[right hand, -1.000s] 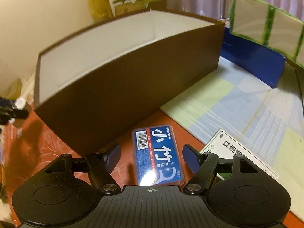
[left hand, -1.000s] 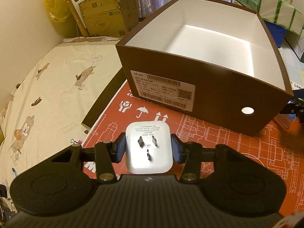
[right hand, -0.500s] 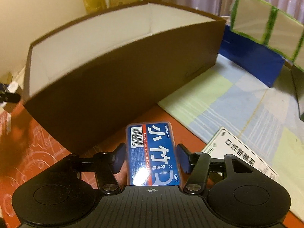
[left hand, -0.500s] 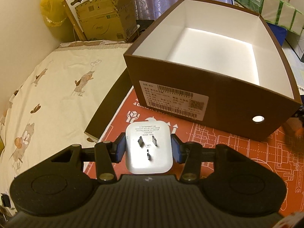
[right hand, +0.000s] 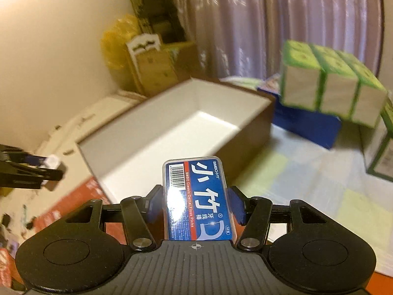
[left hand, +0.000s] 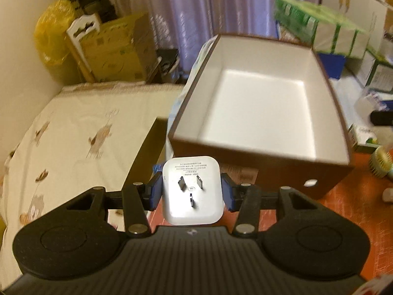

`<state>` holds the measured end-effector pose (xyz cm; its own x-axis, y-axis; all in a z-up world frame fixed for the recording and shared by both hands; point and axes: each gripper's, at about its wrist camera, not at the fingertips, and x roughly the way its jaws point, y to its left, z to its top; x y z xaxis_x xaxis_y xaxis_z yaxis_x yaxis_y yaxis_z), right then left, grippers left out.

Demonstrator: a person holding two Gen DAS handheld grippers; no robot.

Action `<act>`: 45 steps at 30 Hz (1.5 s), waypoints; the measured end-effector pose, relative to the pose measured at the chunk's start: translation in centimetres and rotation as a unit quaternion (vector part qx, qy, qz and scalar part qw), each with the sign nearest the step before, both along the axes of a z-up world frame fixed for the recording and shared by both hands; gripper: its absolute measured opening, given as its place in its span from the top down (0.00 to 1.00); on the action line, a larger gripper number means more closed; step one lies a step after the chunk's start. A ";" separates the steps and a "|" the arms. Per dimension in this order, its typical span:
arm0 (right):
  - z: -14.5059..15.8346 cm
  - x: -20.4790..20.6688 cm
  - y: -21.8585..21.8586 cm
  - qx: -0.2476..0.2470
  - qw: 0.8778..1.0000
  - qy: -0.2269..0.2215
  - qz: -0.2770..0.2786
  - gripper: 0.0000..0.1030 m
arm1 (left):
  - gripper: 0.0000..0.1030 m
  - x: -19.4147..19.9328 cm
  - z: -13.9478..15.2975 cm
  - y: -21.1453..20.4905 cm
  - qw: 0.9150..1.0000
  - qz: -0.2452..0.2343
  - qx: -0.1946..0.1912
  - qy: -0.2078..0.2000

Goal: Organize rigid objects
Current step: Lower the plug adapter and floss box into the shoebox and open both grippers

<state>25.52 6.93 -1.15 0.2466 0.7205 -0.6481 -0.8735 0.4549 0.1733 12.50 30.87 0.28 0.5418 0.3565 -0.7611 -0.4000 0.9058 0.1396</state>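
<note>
A white plug adapter (left hand: 192, 190) with three metal prongs is clamped between the blue pads of my left gripper (left hand: 191, 191), held in the air just short of the near wall of the brown box (left hand: 260, 162). The box has a white, bare inside. My right gripper (right hand: 195, 202) is shut on a blue dental floss pick case (right hand: 196, 199), raised near the long side of the same brown box (right hand: 248, 132). In the right wrist view the left gripper (right hand: 46, 169) with the white adapter shows at the far left edge.
The box stands on an orange printed sheet (left hand: 343, 211). A cream bedspread (left hand: 81, 127) lies to the left, a checked cloth (right hand: 307, 172) to the right. Green-and-white cartons (right hand: 329, 86) on a blue box, a cardboard carton (left hand: 118, 49) and a yellow bag stand behind. A small round object (left hand: 380, 162) lies at right.
The right gripper closed on the floss case and lifted it off the sheet. Both grippers rose, so the box's inside now shows from higher up. The left kept its hold on the adapter.
</note>
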 end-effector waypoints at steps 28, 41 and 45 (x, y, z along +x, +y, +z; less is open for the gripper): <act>-4.8 -0.9 13.1 -0.095 0.995 -0.006 0.021 0.47 | 0.57 13.9 -4.8 3.9 0.984 -0.155 -0.066 0.054; -6.3 -0.5 14.4 -0.135 0.990 -0.025 0.022 0.44 | 0.46 15.5 -6.7 3.8 0.975 -0.193 -0.066 0.085; -6.1 -0.9 14.3 -0.137 0.990 -0.021 0.025 0.32 | 0.42 15.5 -6.9 3.5 0.974 -0.200 -0.063 0.088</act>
<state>24.65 21.28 -7.27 0.2457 0.5311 -0.8109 -0.9004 0.4348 0.0120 27.98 34.38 -6.58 0.4747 0.0413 -0.8792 0.0087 0.9986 0.0516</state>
